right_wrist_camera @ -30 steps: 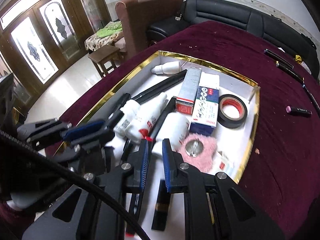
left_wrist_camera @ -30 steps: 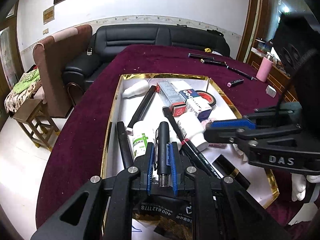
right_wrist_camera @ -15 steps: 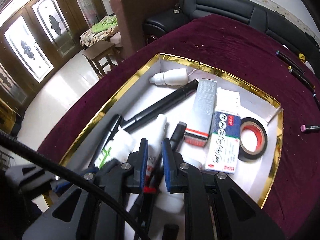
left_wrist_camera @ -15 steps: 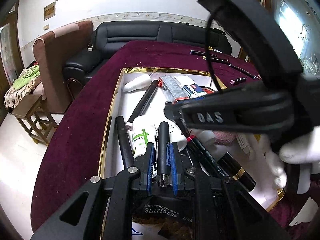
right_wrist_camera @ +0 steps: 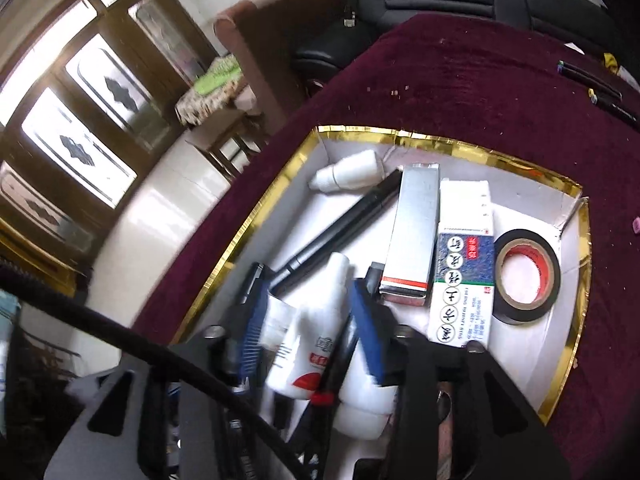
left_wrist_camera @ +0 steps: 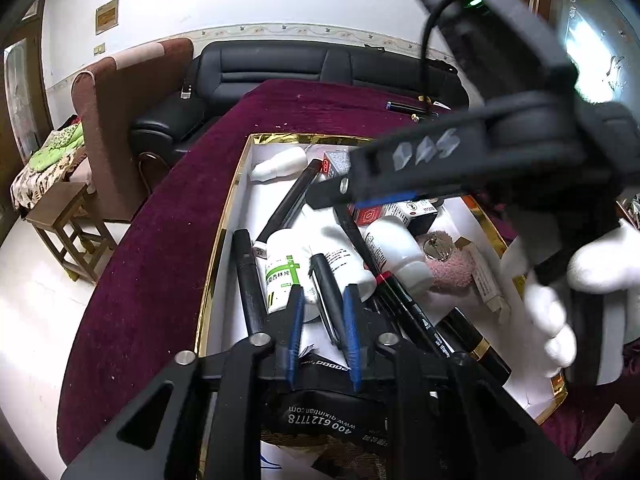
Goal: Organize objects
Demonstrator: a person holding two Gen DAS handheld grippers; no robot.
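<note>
1. Left gripper point(left_wrist_camera: 320, 300): jaws have just been opening; a black pen point(left_wrist_camera: 329, 292) lies tilted between the blue pads, loose, not pressed.
2. Pen rests inside the gold-rimmed tray point(left_wrist_camera: 224, 240), near its front edge, over a white bottle with green label point(left_wrist_camera: 282, 272).
3. Right gripper point(left_wrist_camera: 420, 168) crosses above the tray's far right part, blurred, held by a white-gloved hand point(left_wrist_camera: 580, 280).
4. Pink puff point(left_wrist_camera: 448, 268) lies near the tray's right edge.
5. Tray sits on the maroon worktop point(left_wrist_camera: 160, 260).
</note>
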